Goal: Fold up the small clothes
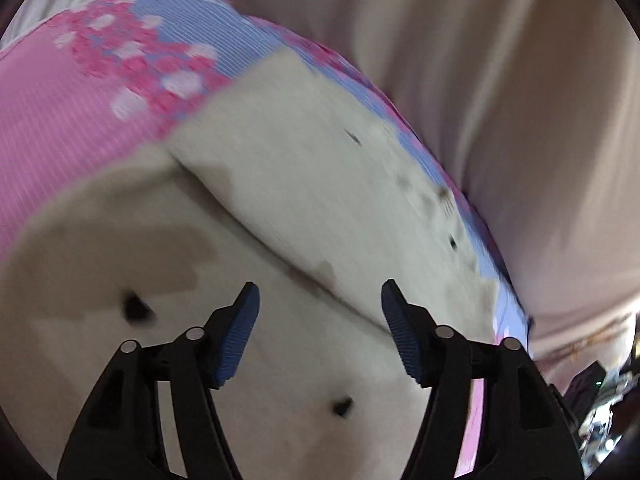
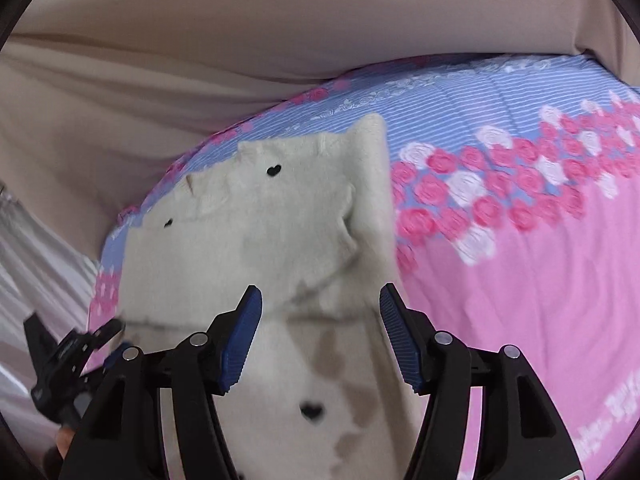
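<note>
**Cream garment partly folded on the bedsheet, both grippers empty**

Cream garment [image 1: 280, 184] with small black hearts fills the left wrist view, lying on a pink and blue floral bedsheet [image 1: 60, 128]. One layer of it lies turned over another, with a fold edge running diagonally across the middle of the frame. The left gripper [image 1: 320, 336] hangs over the lower layer with its jaws apart and nothing between the blue pads; the picture is blurred, so finer creases cannot be read.

From the right wrist view the garment [image 2: 260, 220] lies near the sheet's [image 2: 520, 280] far left edge, where the blue striped band meets a beige draped cloth [image 2: 160, 60]. A narrow part, likely a sleeve [image 2: 370, 184], lies doubled along the garment's right side. The right gripper [image 2: 320, 340] stands over the near part of the garment with jaws apart, gripping nothing. The other gripper [image 2: 72, 356] shows at the lower left, beside the garment's left edge.

By my judgement, a first fold or two is laid; the piece looks loose and uneven, so further folds and squaring remain.
</note>
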{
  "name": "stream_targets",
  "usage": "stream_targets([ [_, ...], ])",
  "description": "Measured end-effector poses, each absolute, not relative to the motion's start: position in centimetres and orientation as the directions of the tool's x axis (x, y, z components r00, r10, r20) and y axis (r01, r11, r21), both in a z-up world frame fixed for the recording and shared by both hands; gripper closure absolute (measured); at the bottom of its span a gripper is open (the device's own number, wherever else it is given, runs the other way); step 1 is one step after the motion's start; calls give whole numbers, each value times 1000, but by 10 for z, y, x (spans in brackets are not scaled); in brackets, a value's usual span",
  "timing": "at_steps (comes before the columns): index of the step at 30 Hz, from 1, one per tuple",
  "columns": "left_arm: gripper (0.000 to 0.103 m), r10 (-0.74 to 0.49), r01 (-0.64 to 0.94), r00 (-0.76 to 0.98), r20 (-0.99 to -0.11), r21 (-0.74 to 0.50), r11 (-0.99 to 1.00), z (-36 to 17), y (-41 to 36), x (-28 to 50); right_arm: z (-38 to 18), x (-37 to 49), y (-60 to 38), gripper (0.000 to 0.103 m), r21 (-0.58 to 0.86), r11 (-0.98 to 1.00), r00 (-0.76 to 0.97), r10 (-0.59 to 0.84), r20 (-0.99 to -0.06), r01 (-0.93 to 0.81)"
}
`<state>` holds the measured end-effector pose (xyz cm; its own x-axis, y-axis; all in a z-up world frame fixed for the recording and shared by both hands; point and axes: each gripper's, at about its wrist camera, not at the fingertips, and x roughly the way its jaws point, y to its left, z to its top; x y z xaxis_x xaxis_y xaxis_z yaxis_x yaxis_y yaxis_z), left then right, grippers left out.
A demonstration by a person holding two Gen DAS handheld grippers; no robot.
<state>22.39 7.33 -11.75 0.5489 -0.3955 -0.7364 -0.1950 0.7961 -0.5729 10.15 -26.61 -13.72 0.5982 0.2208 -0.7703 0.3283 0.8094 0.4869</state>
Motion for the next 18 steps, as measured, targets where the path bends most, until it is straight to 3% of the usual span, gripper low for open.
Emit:
stream_targets([
  [4, 36, -400, -293, 566, -721, -629, 720, -134, 122, 249, -170, 130, -264, 45, 496, 755, 549, 218, -806, 428],
  [5, 37, -398, -319, 576, -714, -645, 694, -138, 135, 255, -173, 132, -261, 51, 504, 744, 557, 214, -802, 439],
  [6, 43, -389, -334, 589, -708, -652, 681, -141, 145, 260, -174, 135, -259, 77, 512, 739, 560, 223, -798, 437],
  [7, 50, -389, -332, 598, -701, -658, 676, -144, 149, 263, -172, 137, -257, 91, 528, 733, 568, 235, -788, 429],
  [9, 77, -399, -317, 589, -702, -656, 685, -145, 156, 277, -145, 136, -257, 92, 552, 740, 641, 216, -736, 384],
  [11, 87, -411, -263, 617, -672, -667, 697, -128, 162, 286, -109, 134, -259, 92, 548, 769, 707, 184, -683, 330],
  [14, 88, -404, -206, 668, -625, -676, 707, -109, 169, 284, -75, 128, -263, 92, 509, 809, 759, 126, -638, 293],
  [18, 86, -358, -235, 595, -719, -582, 779, -130, 155, 293, -139, 147, -268, 92, 402, 837, 608, 108, -787, 372],
])
